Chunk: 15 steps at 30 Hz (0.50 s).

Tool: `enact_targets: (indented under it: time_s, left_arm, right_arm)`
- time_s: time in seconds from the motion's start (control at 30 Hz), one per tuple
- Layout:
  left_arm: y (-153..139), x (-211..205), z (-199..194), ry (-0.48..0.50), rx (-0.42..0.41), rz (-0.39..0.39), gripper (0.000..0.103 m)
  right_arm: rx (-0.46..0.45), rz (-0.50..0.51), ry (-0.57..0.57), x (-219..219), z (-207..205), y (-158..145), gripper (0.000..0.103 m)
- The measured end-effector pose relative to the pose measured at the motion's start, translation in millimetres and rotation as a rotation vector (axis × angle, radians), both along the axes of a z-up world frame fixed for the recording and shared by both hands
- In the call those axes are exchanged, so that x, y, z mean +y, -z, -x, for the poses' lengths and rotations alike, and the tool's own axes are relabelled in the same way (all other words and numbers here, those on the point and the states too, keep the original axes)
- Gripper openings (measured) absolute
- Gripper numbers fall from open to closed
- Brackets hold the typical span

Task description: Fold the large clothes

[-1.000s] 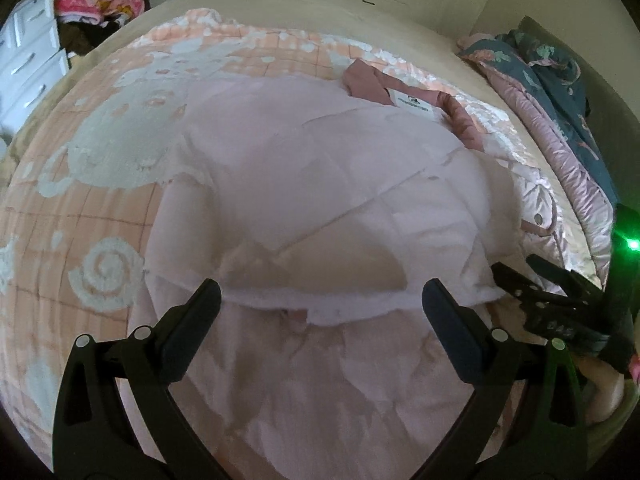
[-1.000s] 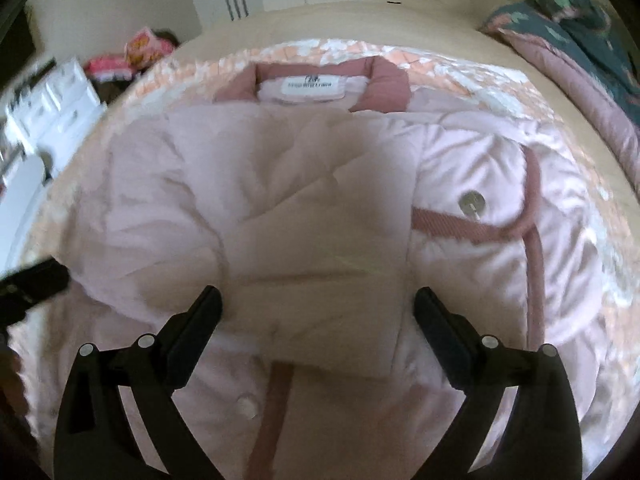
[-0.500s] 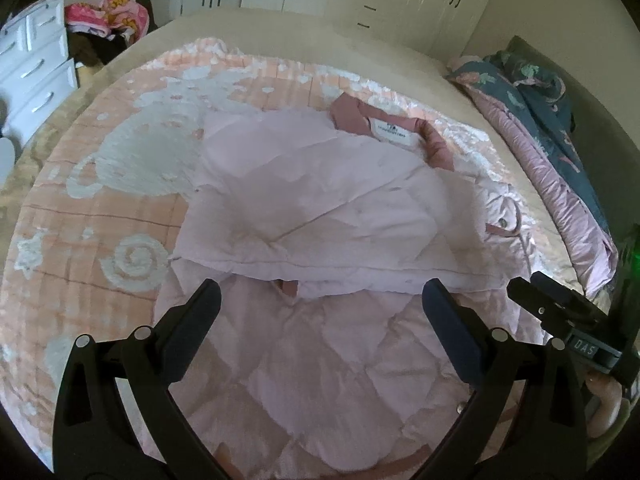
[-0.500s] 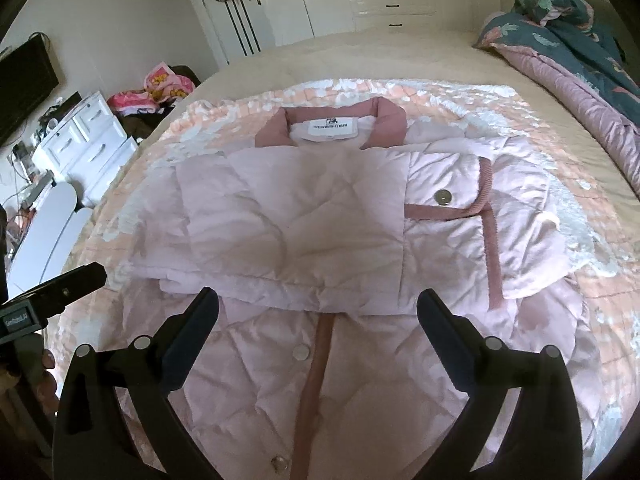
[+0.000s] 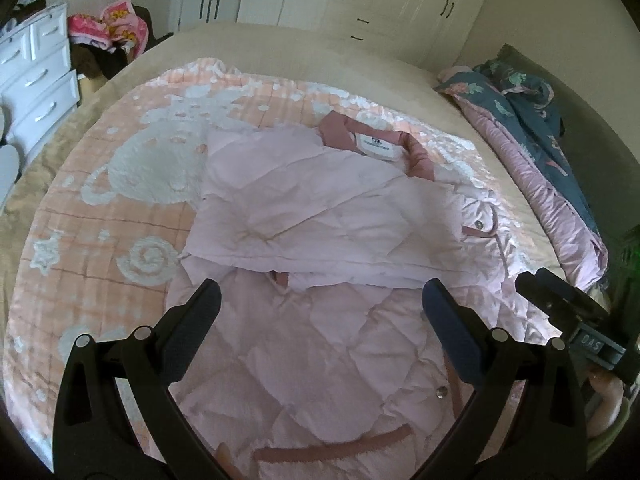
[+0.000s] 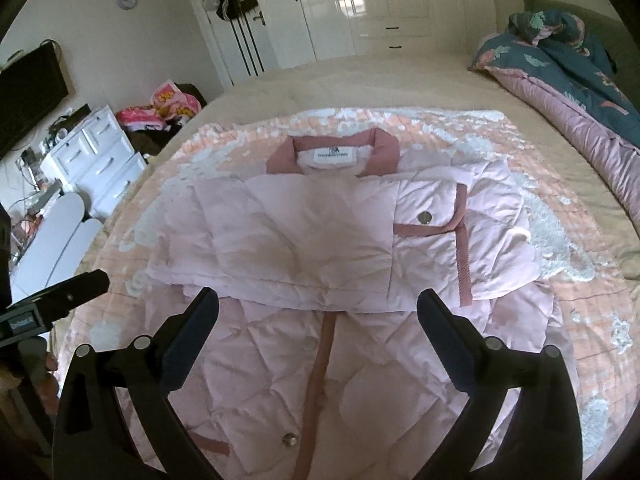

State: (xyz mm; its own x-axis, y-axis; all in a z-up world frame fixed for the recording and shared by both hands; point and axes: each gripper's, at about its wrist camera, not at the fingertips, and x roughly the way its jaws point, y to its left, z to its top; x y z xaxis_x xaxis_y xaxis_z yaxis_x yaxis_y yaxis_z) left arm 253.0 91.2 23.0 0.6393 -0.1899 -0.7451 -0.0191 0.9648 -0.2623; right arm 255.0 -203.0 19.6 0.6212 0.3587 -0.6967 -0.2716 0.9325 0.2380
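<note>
A pale pink quilted coat (image 5: 320,216) (image 6: 320,232) with dusty-rose collar and trim lies on a peach blanket on the bed, collar at the far end. Its sleeves are folded across the chest, forming a band above the buttoned lower front. My left gripper (image 5: 320,308) hovers open above the coat's lower half, holding nothing. My right gripper (image 6: 318,312) also hangs open and empty over the lower front, near the rose placket (image 6: 320,360). Each gripper shows at the edge of the other's view: the right gripper (image 5: 568,312) and the left gripper (image 6: 52,304).
The peach blanket (image 5: 100,208) with white shapes covers the beige bed (image 6: 360,80). A rolled dark floral duvet (image 6: 580,76) lies along the right side. White drawers (image 6: 96,160) and a pile of bright clothes (image 6: 168,108) stand at the left; wardrobes (image 6: 380,4) line the far wall.
Both grippers have pulled back and up from the folded sleeves, so much more of the coat and room shows. The coat itself lies as it was.
</note>
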Motion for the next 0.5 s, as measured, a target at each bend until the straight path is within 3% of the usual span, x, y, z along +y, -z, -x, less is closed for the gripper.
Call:
enact_targets:
  time_s: [0.5]
  left_arm:
    - [-28.9, -5.5, 32.5, 0.019, -0.056, 0.003, 0.094]
  right_arm:
    - [-0.068, -0.066, -0.043, -6.0, 37.5, -40.2, 0.099]
